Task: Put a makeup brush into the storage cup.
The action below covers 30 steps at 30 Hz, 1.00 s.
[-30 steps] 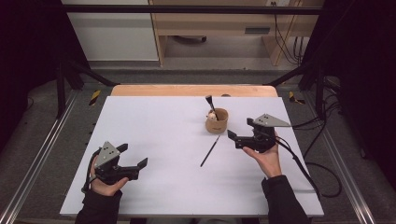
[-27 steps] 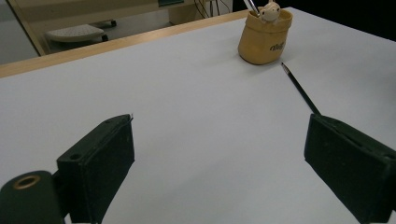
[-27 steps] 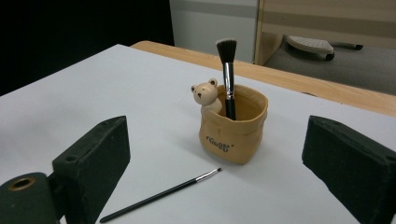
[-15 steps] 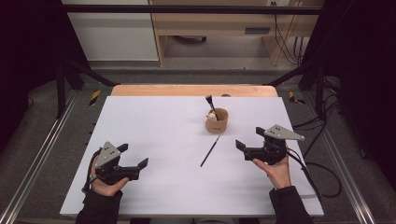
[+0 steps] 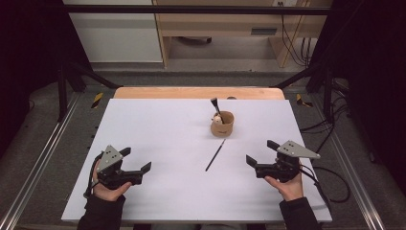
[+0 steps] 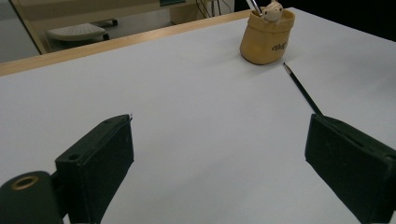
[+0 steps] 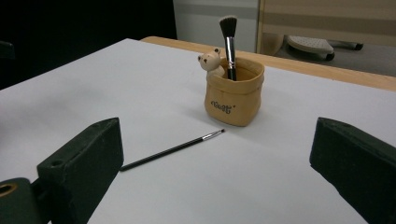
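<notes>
A tan pouch-shaped cup [image 5: 222, 124] with a small bear figure stands right of the table's centre. A black-bristled makeup brush [image 7: 229, 39] stands upright in it. A thin black brush [image 5: 215, 155] lies flat on the white table just in front of the cup [image 7: 233, 93]. My right gripper [image 5: 260, 152] rests to the right of the thin brush [image 7: 173, 150] and apart from it. It is open, its jaws have just been opening wider, and nothing is between them. My left gripper [image 5: 138, 159] sits open and empty at the near left, pointing toward the cup [image 6: 267, 37].
The white table top [image 5: 158, 129] has a wooden strip [image 5: 198, 92] along its far edge. Cables trail off the right side by my right hand. Metal frame rails run along both sides of the table.
My right gripper has moved to the right and toward the near edge, away from the thin brush. The left gripper has stayed put.
</notes>
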Motion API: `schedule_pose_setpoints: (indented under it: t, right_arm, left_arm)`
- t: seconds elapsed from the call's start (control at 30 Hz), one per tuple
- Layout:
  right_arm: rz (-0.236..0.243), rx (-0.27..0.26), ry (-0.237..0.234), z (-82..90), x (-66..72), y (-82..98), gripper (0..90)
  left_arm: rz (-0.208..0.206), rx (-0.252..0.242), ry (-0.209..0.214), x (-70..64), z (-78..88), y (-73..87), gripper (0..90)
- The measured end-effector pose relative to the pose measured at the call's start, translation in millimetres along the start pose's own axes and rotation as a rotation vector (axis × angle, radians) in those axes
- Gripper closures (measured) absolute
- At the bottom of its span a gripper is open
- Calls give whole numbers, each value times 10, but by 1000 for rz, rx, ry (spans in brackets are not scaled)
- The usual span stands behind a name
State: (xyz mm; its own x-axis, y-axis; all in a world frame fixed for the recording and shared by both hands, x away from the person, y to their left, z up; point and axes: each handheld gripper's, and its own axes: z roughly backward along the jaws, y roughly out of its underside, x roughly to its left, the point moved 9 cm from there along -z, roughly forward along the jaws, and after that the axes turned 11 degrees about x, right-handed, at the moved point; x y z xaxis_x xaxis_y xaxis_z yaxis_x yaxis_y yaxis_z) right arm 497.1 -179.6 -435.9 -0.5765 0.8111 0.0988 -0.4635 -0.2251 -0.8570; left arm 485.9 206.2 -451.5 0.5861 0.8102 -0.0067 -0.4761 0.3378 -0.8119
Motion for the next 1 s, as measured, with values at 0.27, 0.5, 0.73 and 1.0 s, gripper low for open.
schedule_pose_setpoints:
  t: [0.27, 0.5, 0.73, 1.0]
  right_arm:
    - [-8, -4, -7, 27, 10, 56, 33]
    - [-13, -18, -5, 69, -2, 69, 34]
    - [-19, -14, -1, 70, -17, 68, 34]
    - [-21, -10, 5, 65, -21, 72, 36]
  left_arm:
    - [-5, 6, -2, -4, -15, 10, 73]
    - [-11, 14, 0, -26, -37, 19, 72]
    - [-15, 19, 5, -44, -57, 11, 72]
    - [-29, 35, 14, -100, -81, -40, 73]
